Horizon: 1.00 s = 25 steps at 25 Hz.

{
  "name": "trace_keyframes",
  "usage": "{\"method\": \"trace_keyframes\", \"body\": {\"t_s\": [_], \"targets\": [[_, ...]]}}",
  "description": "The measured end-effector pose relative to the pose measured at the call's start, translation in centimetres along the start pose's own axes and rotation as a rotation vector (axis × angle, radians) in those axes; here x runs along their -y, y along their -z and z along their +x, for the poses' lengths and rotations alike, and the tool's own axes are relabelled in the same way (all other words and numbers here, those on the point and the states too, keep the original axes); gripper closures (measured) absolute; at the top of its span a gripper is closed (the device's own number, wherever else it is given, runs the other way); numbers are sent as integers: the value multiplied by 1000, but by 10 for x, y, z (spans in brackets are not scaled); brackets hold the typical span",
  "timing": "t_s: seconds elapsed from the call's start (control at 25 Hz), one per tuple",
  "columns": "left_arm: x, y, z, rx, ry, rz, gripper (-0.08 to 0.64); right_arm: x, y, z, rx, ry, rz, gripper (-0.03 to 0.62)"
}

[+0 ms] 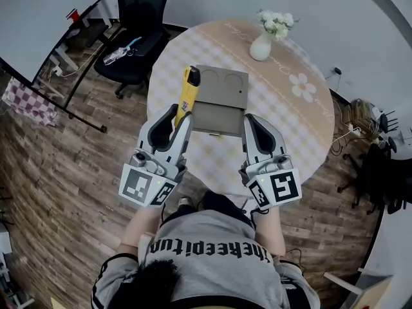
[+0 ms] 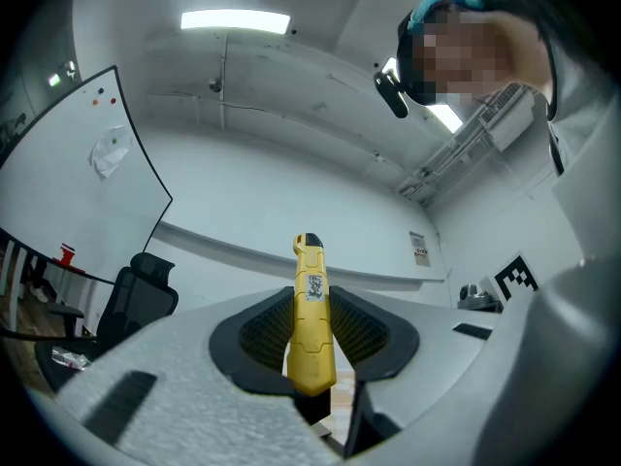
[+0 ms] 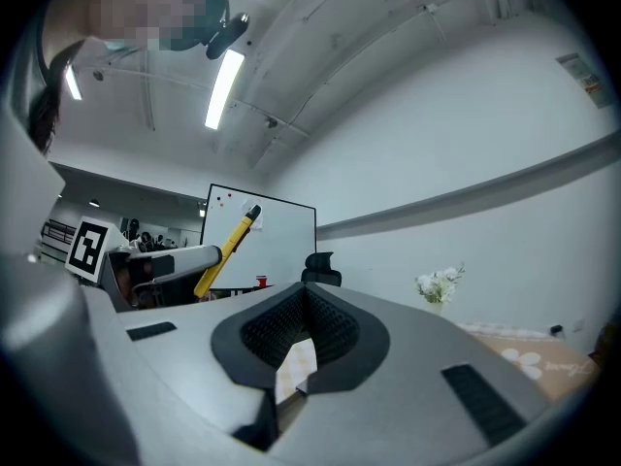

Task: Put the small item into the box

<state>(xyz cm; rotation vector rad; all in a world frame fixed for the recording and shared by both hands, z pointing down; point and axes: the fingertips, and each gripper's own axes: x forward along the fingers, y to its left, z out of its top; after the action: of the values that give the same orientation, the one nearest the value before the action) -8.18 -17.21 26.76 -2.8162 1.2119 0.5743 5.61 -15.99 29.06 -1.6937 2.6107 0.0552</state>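
Note:
A grey-brown box lies open in the middle of the round checked table. My left gripper is at the box's left edge, shut on a yellow utility knife whose black tip points away from me. In the left gripper view the knife stands up between the pads, with the gripper tilted toward the ceiling. At the box's near right corner my right gripper is shut with nothing in it. The right gripper view shows its pads closed, and the knife off to the left.
A white vase of flowers stands at the table's far side, also in the right gripper view as the vase. A black office chair and a whiteboard are beyond the table on the left. The floor is wood.

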Motion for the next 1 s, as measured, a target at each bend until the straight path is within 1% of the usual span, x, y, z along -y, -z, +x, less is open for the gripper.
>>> {"method": "trace_keyframes", "body": {"t_s": [0.52, 1.0], "targets": [[9, 25, 41, -24, -44, 12, 437, 47, 11, 14, -16, -54, 29, 586], [9, 58, 69, -84, -86, 19, 437, 80, 33, 33, -53, -106, 68, 586]]}}
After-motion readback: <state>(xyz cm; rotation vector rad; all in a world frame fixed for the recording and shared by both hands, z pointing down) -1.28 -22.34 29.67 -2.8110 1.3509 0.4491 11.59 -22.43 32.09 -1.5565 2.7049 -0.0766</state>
